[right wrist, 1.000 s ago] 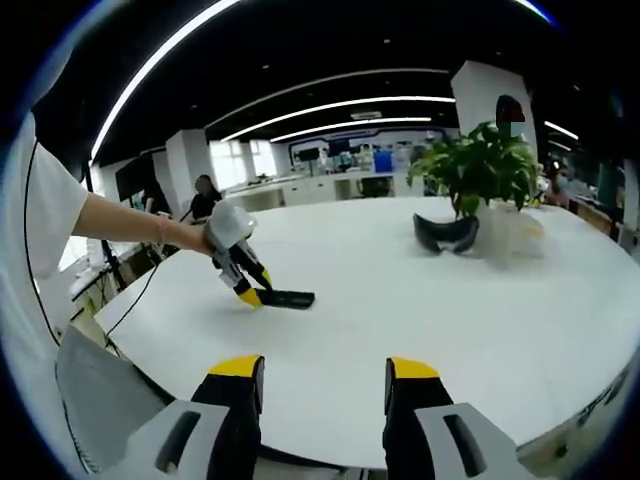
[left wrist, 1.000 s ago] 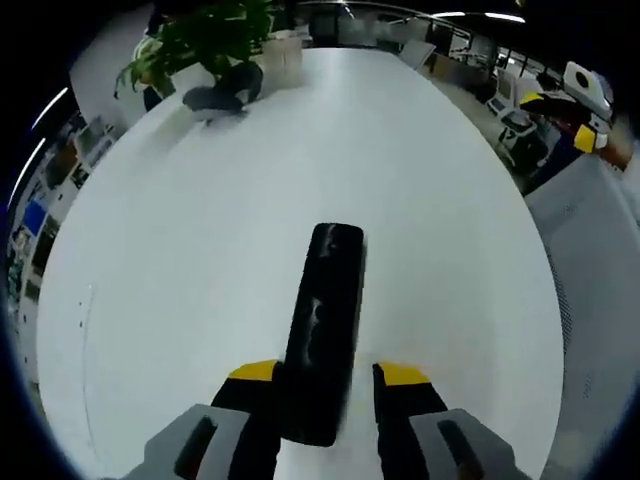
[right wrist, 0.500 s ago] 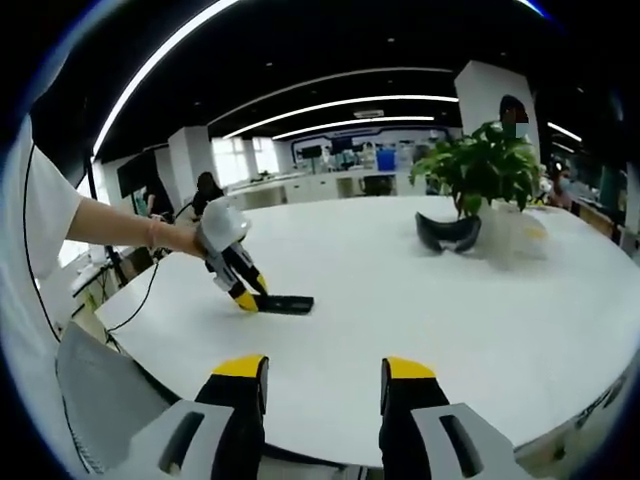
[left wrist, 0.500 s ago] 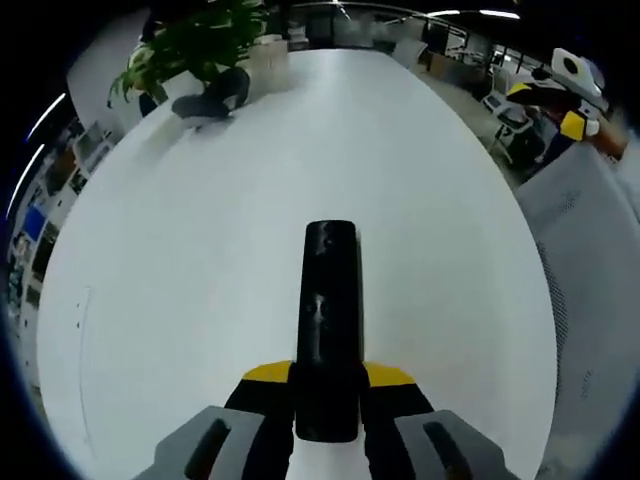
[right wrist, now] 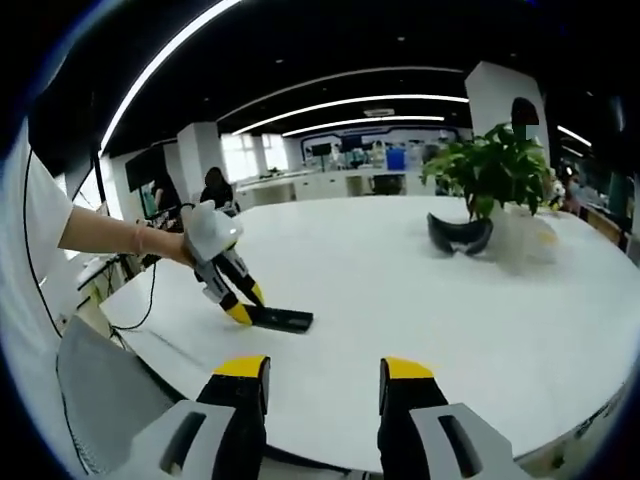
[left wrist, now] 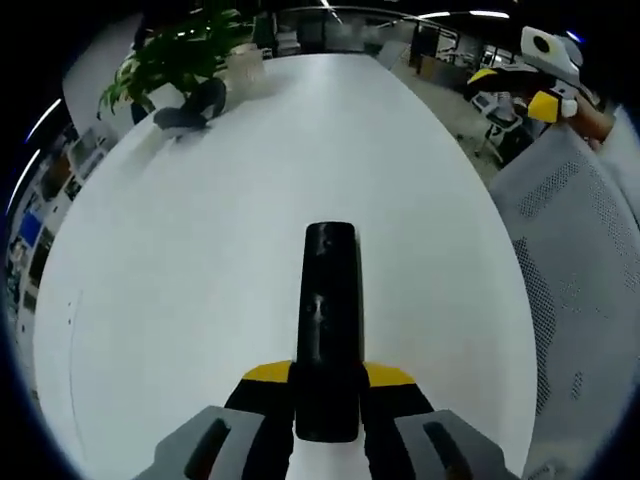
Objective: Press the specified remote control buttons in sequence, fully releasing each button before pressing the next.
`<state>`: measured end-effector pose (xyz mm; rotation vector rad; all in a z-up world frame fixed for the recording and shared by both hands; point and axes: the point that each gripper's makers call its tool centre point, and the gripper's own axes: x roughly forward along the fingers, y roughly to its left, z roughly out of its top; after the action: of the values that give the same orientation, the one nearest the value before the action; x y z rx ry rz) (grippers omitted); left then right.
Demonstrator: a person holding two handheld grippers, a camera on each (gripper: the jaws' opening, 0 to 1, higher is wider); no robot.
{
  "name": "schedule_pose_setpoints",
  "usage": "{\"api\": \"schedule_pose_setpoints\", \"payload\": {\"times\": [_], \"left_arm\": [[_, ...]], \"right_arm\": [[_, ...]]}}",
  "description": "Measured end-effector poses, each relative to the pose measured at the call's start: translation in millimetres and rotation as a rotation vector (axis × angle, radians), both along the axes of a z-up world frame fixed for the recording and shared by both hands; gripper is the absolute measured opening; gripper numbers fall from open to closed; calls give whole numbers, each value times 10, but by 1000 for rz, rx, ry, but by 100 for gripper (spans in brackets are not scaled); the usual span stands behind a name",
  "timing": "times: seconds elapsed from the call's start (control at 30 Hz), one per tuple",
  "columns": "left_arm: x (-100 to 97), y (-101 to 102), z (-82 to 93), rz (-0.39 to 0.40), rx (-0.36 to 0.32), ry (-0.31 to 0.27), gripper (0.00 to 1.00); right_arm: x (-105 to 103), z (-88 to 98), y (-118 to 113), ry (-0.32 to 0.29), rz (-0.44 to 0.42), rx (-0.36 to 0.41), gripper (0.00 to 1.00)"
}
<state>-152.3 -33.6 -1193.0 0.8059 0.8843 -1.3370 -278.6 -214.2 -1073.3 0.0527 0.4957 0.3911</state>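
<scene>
White table: my left gripper clamps the remote near its edge; right gripper, jaws apart, could press off-center and tip it.

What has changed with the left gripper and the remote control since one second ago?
The left gripper has closed: one second ago its jaws stood open on either side of the black remote, which lay skewed between them; now they clamp its near end and it lies straight along them. The remote stays flat on the white table. The right gripper stays open and empty.
</scene>
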Motion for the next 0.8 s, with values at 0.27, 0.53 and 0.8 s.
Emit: {"api": "schedule_pose_setpoints", "payload": {"times": [0.27, 0.53, 0.8], "left_arm": [[-246, 6, -1, 9, -10, 4, 24], [-433, 3, -2, 25, -22, 17, 24], [-633, 4, 2, 29, -34, 23, 25]], "right_arm": [[16, 5, 46, -3, 28, -9, 41], [68, 26, 63, -10, 49, -13, 41], [109, 16, 141, -9, 83, -19, 41]]}}
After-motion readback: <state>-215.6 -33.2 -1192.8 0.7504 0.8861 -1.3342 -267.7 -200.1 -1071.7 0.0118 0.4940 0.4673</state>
